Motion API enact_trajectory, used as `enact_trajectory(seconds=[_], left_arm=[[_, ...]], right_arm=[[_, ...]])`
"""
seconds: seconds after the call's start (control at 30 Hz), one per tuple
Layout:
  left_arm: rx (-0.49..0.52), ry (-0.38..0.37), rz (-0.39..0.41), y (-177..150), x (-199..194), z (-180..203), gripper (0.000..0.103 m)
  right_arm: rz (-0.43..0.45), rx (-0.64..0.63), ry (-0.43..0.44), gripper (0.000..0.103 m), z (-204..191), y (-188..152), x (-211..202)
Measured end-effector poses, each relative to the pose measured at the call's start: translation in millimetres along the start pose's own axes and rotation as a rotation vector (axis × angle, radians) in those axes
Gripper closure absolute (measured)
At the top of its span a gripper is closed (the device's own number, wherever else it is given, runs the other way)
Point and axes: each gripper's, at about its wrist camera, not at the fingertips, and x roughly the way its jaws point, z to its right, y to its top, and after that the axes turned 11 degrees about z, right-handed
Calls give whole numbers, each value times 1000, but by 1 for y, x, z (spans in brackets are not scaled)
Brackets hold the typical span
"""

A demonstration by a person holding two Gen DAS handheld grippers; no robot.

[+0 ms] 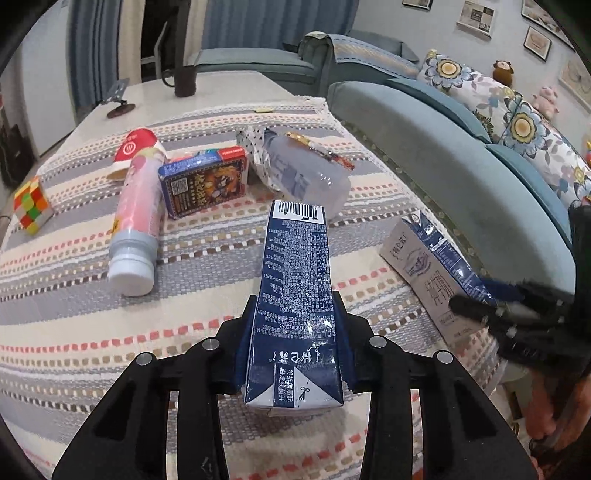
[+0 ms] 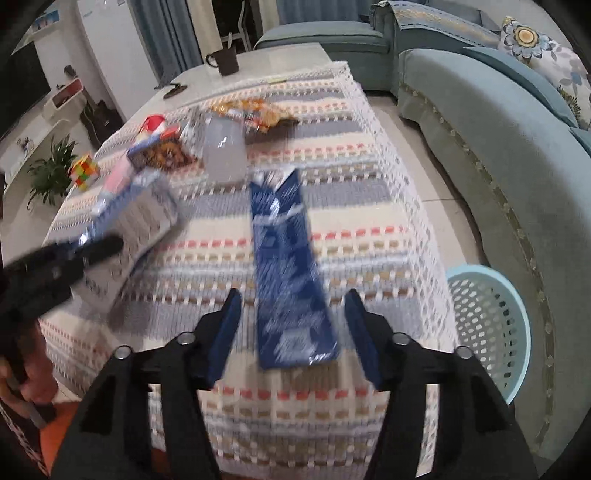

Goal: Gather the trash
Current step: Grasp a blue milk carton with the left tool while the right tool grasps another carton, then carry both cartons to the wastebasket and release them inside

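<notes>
Left claw (image 1: pixel 295 332) grips one milk carton (image 1: pixel 295 288); my right claw (image 2: pixel 291 332) stands wide around another carton (image 2: pixel 288 273), which may slip sideways.

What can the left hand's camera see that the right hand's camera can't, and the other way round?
Only the left wrist view shows the framed pictures on the wall and the soft toys on the sofa back.

Only the right wrist view shows the pale blue basket on the floor and the potted plant.

Both show the striped cloth, the puzzle cube, the dark mug and two blue milk cartons.
</notes>
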Motion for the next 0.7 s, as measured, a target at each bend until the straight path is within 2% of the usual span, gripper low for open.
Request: enact_trajectory(seconds=[0.03,0.2,0.27,0.3,0.33,0.5,0.7], left_arm=[[-6,-3,-6,0,2,-1,67],[-23,-10,-11,2,9,-6,67],[-20,-15,-3,5,8,-4,67],[-18,-28,8,8,7,-3,67],[-17,-39,17,11,5,-1,67],[9,-103,97,32,-16,20,67],[47,-200,195,65,-45,74,67]], right_arm=[[0,1,-1,37,1,5,3],[-51,2,6,37,-3,21,28],[-65,0,3,51,-5,25,36],[-78,-9,0,70,-7,27,39],[-76,-8,6,73,-7,28,39],[38,26,-3,73,5,40,3],[198,113,-69,73,53,51,-72]])
